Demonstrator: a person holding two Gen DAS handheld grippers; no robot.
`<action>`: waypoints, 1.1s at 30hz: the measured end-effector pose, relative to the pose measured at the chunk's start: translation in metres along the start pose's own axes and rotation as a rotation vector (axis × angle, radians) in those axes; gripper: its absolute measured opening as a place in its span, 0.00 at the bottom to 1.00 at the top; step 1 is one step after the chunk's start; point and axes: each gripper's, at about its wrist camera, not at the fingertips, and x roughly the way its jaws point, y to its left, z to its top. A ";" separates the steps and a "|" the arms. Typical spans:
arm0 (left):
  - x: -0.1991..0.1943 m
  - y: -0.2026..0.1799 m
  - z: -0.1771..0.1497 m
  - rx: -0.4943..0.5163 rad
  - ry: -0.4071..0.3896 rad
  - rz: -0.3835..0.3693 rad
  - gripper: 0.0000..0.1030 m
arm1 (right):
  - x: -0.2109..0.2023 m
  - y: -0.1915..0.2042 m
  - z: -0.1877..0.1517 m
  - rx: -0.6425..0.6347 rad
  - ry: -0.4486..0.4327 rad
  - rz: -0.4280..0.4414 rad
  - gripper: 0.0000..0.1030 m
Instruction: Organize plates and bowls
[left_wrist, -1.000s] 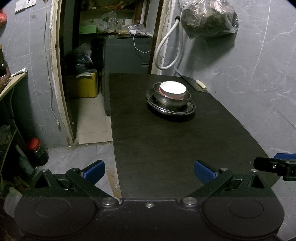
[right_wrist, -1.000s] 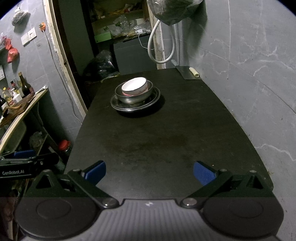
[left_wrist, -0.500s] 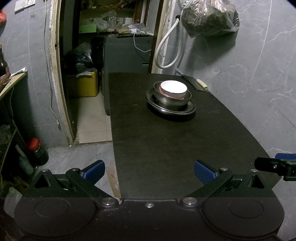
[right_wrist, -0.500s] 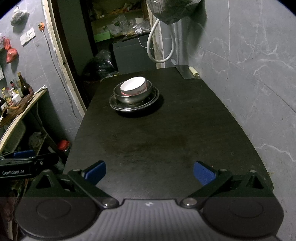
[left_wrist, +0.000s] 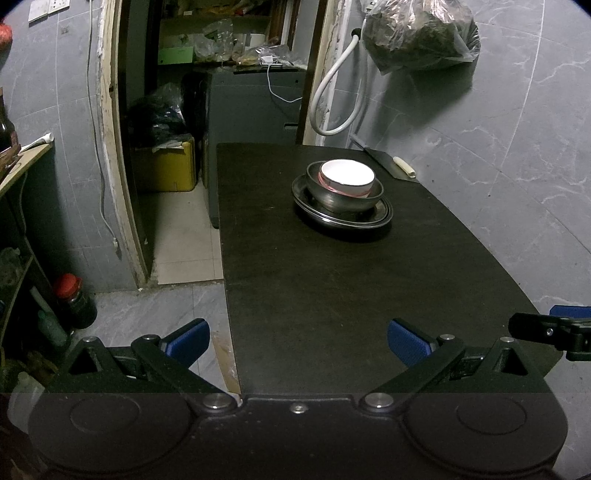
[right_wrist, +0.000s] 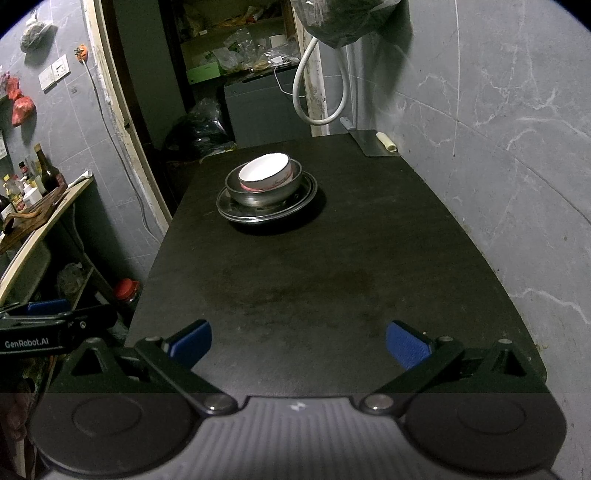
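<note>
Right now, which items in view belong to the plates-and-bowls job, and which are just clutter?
Job:
- white ceramic bowl, topmost
- steel bowl holding it
- round steel plates underneath
- dark tabletop

Clutter:
- steel cleaver at the far corner
- white looped hose
- plastic bag on the wall
- red-capped jar on the floor

Both cameras sat low at the near end of the black table (left_wrist: 332, 295), each looking forward along its own spread fingers. The left one stood over the table's left edge, the right one further right. Both shared the far-off stacked dishes (left_wrist: 341, 197) (right_wrist: 266, 195) and doorway (left_wrist: 221, 74).
</note>
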 end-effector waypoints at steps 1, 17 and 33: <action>0.000 0.000 0.000 0.000 0.000 0.000 0.99 | 0.000 -0.001 0.000 0.000 0.000 0.000 1.00; 0.000 0.001 0.000 0.001 0.002 0.000 0.99 | 0.002 -0.002 0.000 0.006 0.003 0.002 1.00; 0.000 0.002 0.000 0.001 0.005 -0.001 0.99 | 0.002 -0.001 0.000 0.010 0.005 -0.002 1.00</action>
